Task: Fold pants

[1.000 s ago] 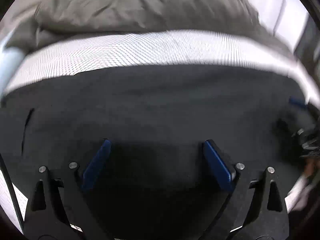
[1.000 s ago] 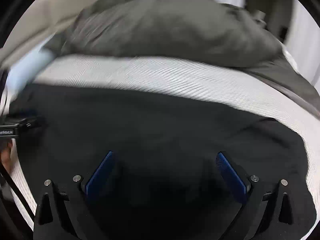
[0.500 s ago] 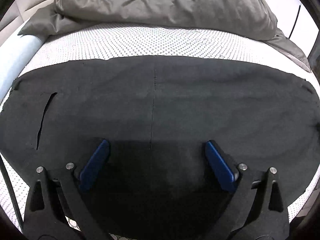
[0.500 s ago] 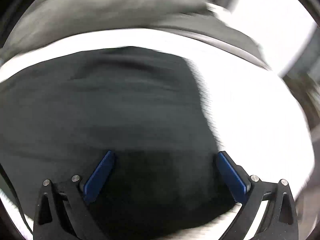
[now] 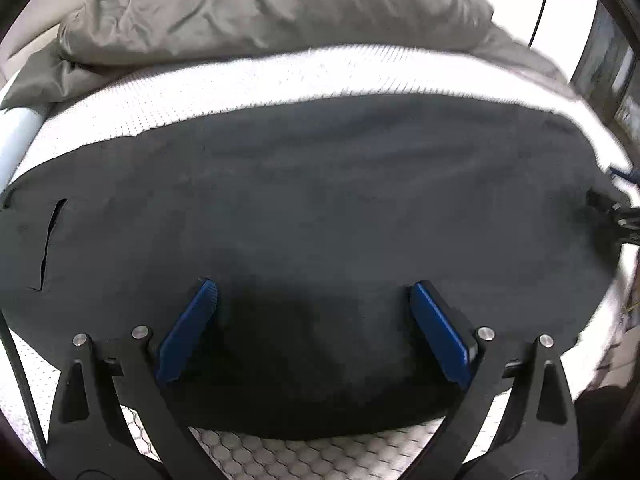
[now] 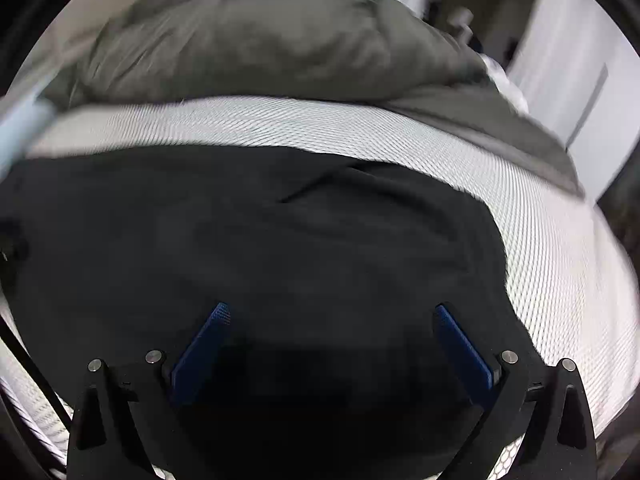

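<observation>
Black pants (image 5: 304,208) lie flat across a white patterned bed, filling the middle of both wrist views (image 6: 280,248). A pocket slit shows at the left side of the pants in the left wrist view. My left gripper (image 5: 312,292) hovers open just over the near part of the fabric, nothing between its blue pads. My right gripper (image 6: 330,314) is also open above the pants, close to their right-hand end, where a fold line runs across the cloth. The right gripper's tip (image 5: 616,216) peeks in at the right edge of the left wrist view.
A bunched grey duvet (image 5: 260,12) lies along the far side of the bed (image 6: 256,40). The white mattress cover (image 6: 560,248) is bare right of the pants. A pale blue rail (image 5: 16,136) runs along the left edge. White wardrobe doors (image 6: 580,60) stand beyond.
Both views have swung about: the right one panned right past the pants' end, then back to the left. The left one has tilted and dropped slightly. Both grippers stay open and hold nothing.
</observation>
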### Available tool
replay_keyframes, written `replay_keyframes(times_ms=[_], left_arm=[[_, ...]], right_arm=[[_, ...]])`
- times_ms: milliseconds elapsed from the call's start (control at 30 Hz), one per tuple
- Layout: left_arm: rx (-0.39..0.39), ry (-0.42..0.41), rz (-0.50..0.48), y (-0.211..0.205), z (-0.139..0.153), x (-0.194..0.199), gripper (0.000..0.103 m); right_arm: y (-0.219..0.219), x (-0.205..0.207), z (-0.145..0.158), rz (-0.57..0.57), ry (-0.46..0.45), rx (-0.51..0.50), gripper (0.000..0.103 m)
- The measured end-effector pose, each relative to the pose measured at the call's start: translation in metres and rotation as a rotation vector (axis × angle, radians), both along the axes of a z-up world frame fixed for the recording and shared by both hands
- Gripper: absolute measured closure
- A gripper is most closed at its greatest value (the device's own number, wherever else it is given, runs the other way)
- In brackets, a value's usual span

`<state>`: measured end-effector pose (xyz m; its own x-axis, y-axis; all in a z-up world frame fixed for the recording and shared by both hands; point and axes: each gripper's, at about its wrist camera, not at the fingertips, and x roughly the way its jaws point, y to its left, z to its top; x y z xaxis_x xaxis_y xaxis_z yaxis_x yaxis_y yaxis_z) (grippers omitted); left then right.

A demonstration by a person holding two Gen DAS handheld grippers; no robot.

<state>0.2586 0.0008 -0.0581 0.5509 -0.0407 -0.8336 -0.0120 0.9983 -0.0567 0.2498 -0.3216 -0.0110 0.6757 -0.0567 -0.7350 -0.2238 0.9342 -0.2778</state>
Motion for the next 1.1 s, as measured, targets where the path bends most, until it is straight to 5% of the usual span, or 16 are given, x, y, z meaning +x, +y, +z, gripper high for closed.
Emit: replay_keyframes(times_ms=[67,167,233,333,467,567,633,733,867,1000,1100], left_arm=[[0.001,0.007,0.005,0.001,-0.004,0.003,0.002],[0.001,0.008,0.002,0.001,-0.004,0.003,0.002],[0.006,0.009,-0.005,0.002,-0.007,0.006,0.001],[0.015,0.008,-0.02,0.004,-0.006,0.006,0.001],[0.034,0.024,0.015,0.023,-0.006,0.006,0.0],[0.049,0.03,0.11,0.049,-0.005,0.006,0.0],[0.031,0.002,0.181,0.065,0.002,0.002,0.001],[-0.033,-0.047,0.209,0.071,0.013,-0.003,0.001],[-0.041,-0.073,0.15,0.046,0.02,0.014,0.001],[-0.015,-0.049,0.079,0.015,0.014,0.055,0.001],[0.047,0.035,0.095,0.009,-0.01,0.078,0.001]], right_arm=[[0.019,-0.001,-0.003,0.051,-0.009,-0.042,0.0],[0.043,-0.007,-0.014,0.173,0.044,0.034,0.0],[0.05,0.0,-0.032,0.197,0.108,-0.039,0.0],[0.018,0.003,-0.028,0.139,0.122,-0.088,0.0],[-0.07,0.015,-0.024,-0.116,0.122,-0.04,0.001],[-0.121,0.012,-0.019,-0.245,0.109,0.103,0.0],[-0.123,0.008,-0.012,-0.274,0.077,0.081,0.0],[-0.106,0.001,0.009,-0.274,-0.027,-0.024,0.0],[-0.073,0.0,0.042,-0.189,-0.126,0.119,0.0],[-0.006,0.027,0.026,0.006,-0.03,0.168,0.0],[0.036,0.038,-0.015,0.116,0.054,0.006,0.001]])
